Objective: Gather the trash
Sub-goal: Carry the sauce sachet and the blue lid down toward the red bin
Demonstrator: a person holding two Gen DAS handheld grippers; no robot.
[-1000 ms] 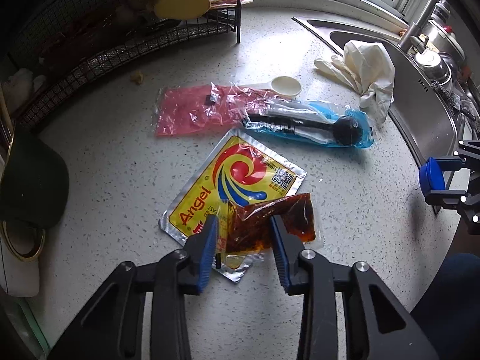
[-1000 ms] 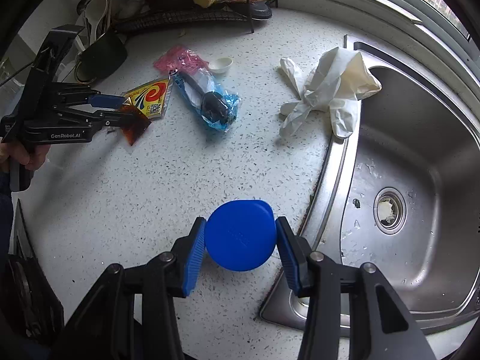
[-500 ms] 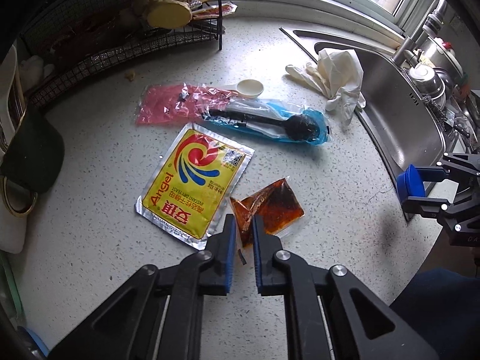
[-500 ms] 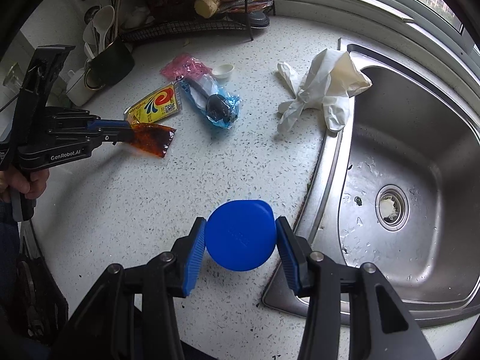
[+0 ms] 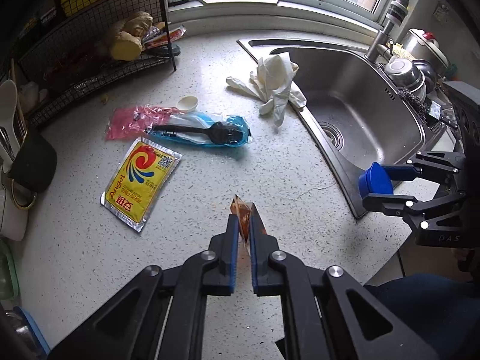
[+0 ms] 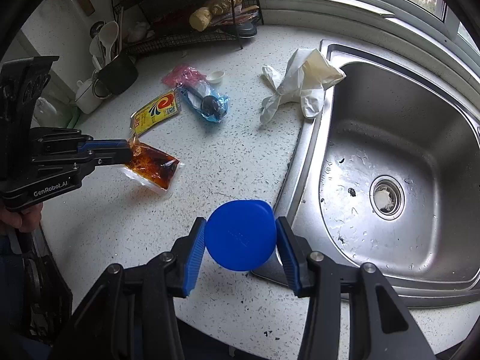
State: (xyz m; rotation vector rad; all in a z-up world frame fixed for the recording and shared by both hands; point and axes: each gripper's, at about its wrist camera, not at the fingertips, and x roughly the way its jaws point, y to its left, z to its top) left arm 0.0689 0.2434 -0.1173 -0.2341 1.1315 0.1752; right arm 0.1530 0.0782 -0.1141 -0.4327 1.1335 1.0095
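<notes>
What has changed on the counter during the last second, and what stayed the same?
The left gripper closed on the sauce packet and lifted it off the yellow packet, toward the counter edge. The right gripper keeps holding the blue lid. The gloves and bagged spoon stayed put.

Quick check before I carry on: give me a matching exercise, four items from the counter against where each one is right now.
Things:
1. sauce packet
2. blue lid
3. white gloves
4. yellow Angel packet

Places:
A. draped over the edge of the sink
B. flat on the counter, below the pink wrapper
C. pinched in the left gripper, off the counter
D. clamped in the right gripper

Pairs: 1-C, 2-D, 3-A, 4-B
</notes>
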